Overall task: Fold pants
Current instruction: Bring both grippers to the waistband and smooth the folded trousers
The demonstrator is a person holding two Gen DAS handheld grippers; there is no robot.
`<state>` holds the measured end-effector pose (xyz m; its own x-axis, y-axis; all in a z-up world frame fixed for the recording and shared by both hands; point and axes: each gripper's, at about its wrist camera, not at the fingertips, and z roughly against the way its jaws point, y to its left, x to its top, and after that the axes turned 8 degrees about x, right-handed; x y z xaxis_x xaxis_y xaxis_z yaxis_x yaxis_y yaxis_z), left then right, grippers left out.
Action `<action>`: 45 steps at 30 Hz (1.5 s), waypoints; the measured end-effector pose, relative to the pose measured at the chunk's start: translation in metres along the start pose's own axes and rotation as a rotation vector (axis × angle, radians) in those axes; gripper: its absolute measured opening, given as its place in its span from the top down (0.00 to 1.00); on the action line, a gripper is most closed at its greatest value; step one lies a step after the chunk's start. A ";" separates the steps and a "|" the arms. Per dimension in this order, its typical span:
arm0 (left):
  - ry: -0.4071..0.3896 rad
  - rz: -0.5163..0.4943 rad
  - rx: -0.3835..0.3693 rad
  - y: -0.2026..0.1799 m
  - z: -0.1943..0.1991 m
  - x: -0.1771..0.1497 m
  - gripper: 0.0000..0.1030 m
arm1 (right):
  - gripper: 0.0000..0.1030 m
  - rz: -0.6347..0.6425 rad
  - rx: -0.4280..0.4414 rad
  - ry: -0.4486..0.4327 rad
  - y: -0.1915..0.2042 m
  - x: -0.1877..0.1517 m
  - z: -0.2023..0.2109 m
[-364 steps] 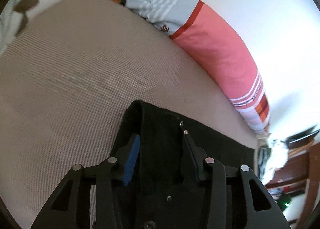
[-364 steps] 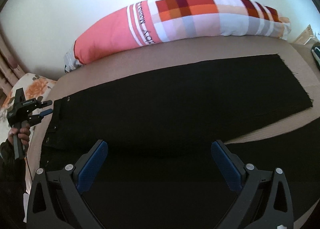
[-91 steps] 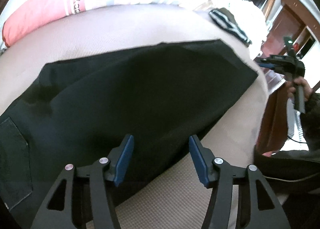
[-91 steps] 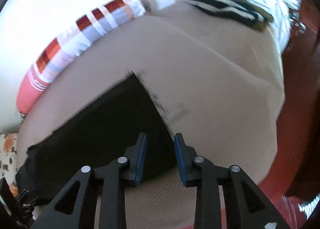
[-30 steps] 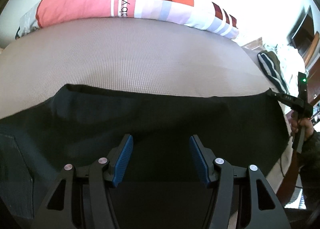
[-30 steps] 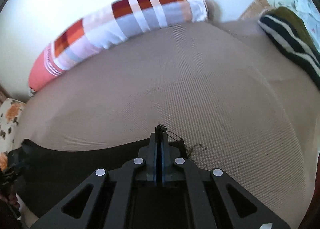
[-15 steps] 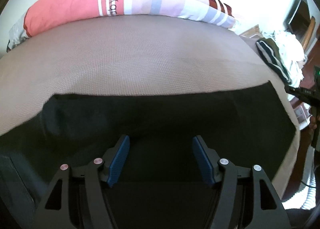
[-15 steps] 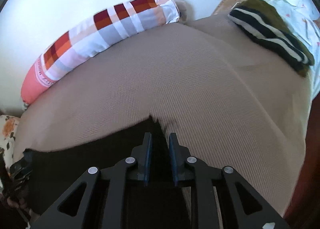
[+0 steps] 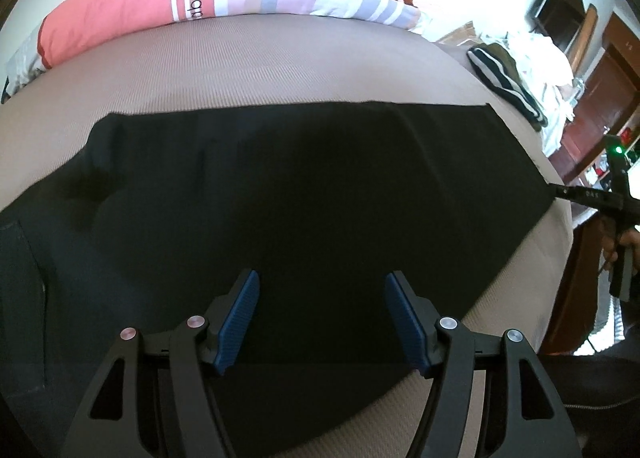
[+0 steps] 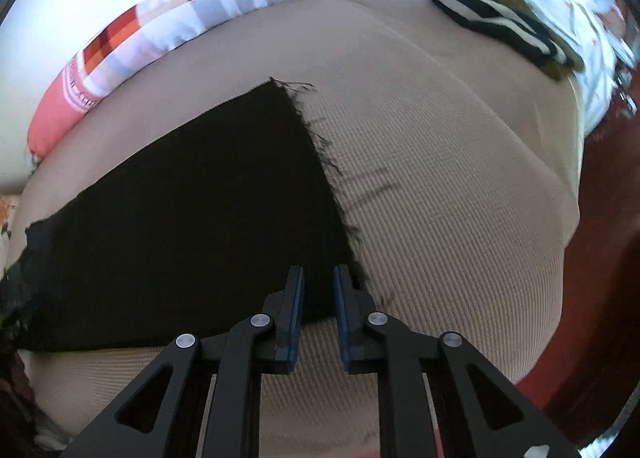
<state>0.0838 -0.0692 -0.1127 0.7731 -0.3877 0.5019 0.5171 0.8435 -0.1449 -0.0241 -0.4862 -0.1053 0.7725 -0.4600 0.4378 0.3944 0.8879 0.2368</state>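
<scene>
The black pants (image 9: 304, 194) lie flat on the beige bed (image 9: 248, 58), folded lengthwise with legs stacked, waist at the left and frayed hem at the right. My left gripper (image 9: 320, 298) is open and empty, hovering above the near edge at mid-leg. My right gripper (image 10: 319, 290) stands slightly open at the near hem corner of the pants (image 10: 192, 194), jaws a small gap apart with the black cloth showing behind them. It also shows in the left wrist view (image 9: 560, 191), at the hem corner.
A long pink and checked bolster pillow (image 9: 208, 2) lies along the far wall. A striped dark garment (image 10: 492, 18) and white clothes (image 10: 580, 10) lie at the bed's right end. The bed edge drops to a red-brown floor (image 10: 600, 298) on the right.
My right gripper has let go of the hem, its jaws parting from shut to a small gap. The pants leg now lies spread flat. My left gripper stays open above the near edge.
</scene>
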 end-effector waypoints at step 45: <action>-0.222 0.571 0.243 0.249 0.074 -0.074 0.36 | 0.93 0.940 0.655 0.464 0.511 0.024 -0.180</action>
<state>0.1281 0.1972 -0.1235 0.7941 0.2091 0.5707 -0.0695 0.9641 -0.2565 0.2857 -0.0421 -0.1299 0.7771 0.5194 0.3554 -0.6293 0.6376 0.4444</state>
